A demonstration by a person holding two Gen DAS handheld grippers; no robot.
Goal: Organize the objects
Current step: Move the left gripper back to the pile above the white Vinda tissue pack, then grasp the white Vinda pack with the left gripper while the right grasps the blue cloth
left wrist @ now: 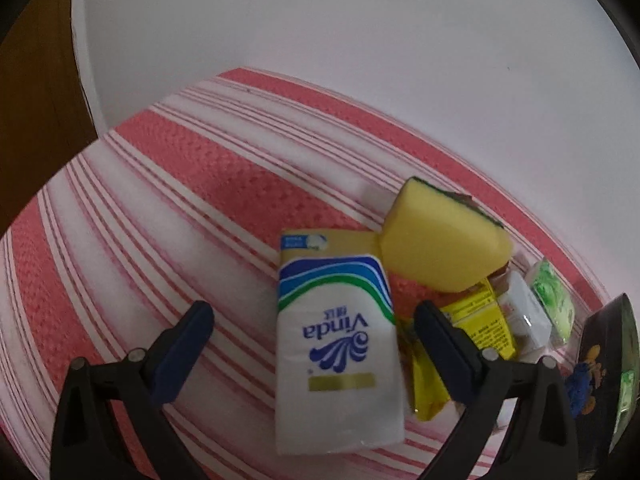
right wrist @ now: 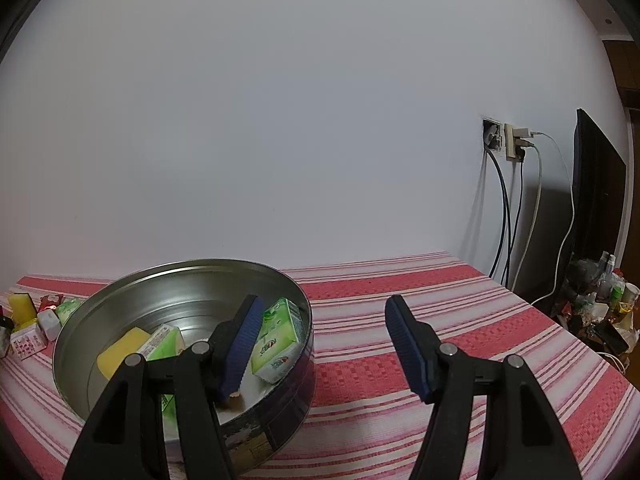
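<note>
In the left wrist view my left gripper (left wrist: pixel 314 312) is open, its fingers on either side of a white Vinda tissue pack (left wrist: pixel 338 352) lying on the red-striped cloth; no contact shows. A yellow sponge (left wrist: pixel 444 240) leans just beyond it, with yellow packets (left wrist: pixel 480 320) and a green packet (left wrist: pixel 554 300) to the right. In the right wrist view my right gripper (right wrist: pixel 324 316) is open and empty above the near rim of a round metal tin (right wrist: pixel 192 276). The tin holds green tissue packs (right wrist: pixel 280 340) and a yellow sponge (right wrist: pixel 122 350).
The red-and-white striped cloth (right wrist: pixel 440 320) covers the table against a white wall. A wall socket with hanging cables (right wrist: pixel 516 200) and a dark panel (right wrist: pixel 596 200) stand at the right. Clutter (right wrist: pixel 600 304) sits past the table's right edge. Small packets (right wrist: pixel 36 328) lie left of the tin.
</note>
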